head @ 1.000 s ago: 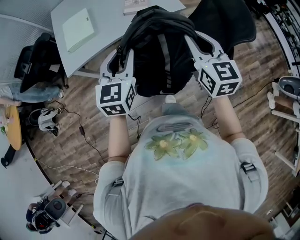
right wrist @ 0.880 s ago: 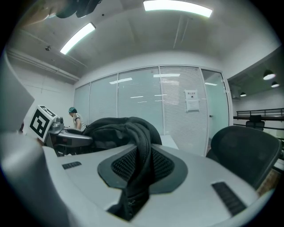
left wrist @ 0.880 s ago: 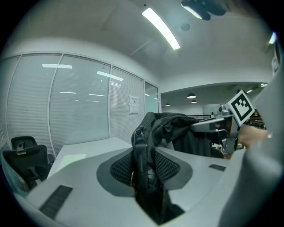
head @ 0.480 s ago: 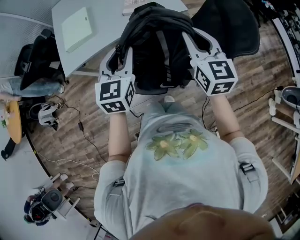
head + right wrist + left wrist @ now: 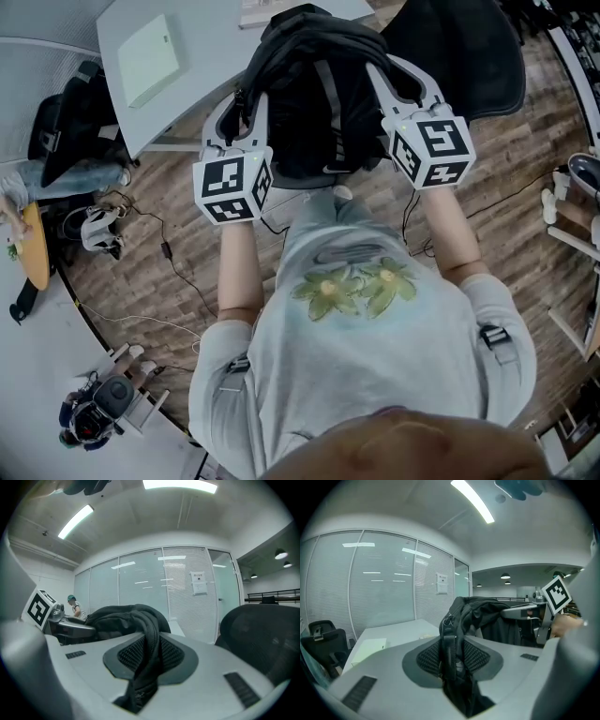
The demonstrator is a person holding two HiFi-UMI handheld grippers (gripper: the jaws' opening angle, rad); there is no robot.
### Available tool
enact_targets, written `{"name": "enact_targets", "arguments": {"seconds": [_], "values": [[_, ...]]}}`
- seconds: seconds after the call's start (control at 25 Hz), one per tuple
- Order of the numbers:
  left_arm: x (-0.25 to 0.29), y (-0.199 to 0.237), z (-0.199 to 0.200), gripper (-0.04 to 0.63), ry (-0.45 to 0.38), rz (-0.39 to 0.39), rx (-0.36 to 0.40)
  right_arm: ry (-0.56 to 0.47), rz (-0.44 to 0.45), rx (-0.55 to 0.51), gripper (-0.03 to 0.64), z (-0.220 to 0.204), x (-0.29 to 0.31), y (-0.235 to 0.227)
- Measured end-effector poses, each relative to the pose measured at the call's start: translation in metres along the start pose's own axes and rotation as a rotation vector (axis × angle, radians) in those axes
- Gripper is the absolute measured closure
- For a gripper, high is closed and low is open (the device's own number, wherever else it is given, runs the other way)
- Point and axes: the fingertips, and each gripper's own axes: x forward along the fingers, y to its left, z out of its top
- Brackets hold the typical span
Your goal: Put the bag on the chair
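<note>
Bag (image 5: pixel 319 103) in air, hung upright between both grippers, long axis vertical. Left gripper (image 5: pixel 246 112): jaws clamped on strap (image 5: pixel 449 653). Right gripper (image 5: pixel 398 84): jaws clamped on other strap (image 5: pixel 147 658). Chair (image 5: pixel 469 52) just beyond bag, off toward right; right hand nearer. Right gripper view shows chair back; left gripper view shows counter (image 5: pixel 403 630) instead. Seat contact: cannot tell.

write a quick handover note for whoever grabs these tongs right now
Left tongs: shut on a strap of the black bag.
Right tongs: shut on another strap.
Bag hangs between them, next to the black chair; seat contact can't be told.
Done: bag gripped, at the chair.
Left: set it on the seat, open both tongs.
</note>
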Motion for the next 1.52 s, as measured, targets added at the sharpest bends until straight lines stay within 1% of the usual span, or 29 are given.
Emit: {"name": "enact_targets", "arguments": {"seconds": [0.16,0.36,0.56,0.84,1.2,1.52], "values": [[0.011,0.007,0.001,0.468,0.011,-0.014,0.002,0.008,-0.014,0.011,0.54,-0.001,0.01,-0.003],[0.022,0.014,0.008,0.468,0.003,-0.034,0.008,0.003,-0.037,0.014,0.54,0.005,0.019,-0.006],[0.034,0.019,0.004,0.468,0.017,-0.063,0.01,0.007,-0.058,0.014,0.54,0.002,0.025,-0.01],[0.052,0.025,0.004,0.468,0.03,-0.084,0.019,0.025,-0.08,0.026,0.54,-0.004,0.038,-0.019],[0.071,0.031,-0.018,0.469,0.085,-0.093,0.0,0.081,-0.101,0.038,0.543,-0.028,0.056,-0.027],[0.087,0.04,-0.039,0.471,0.134,-0.089,-0.016,0.137,-0.097,0.052,0.545,-0.051,0.071,-0.03]]}}
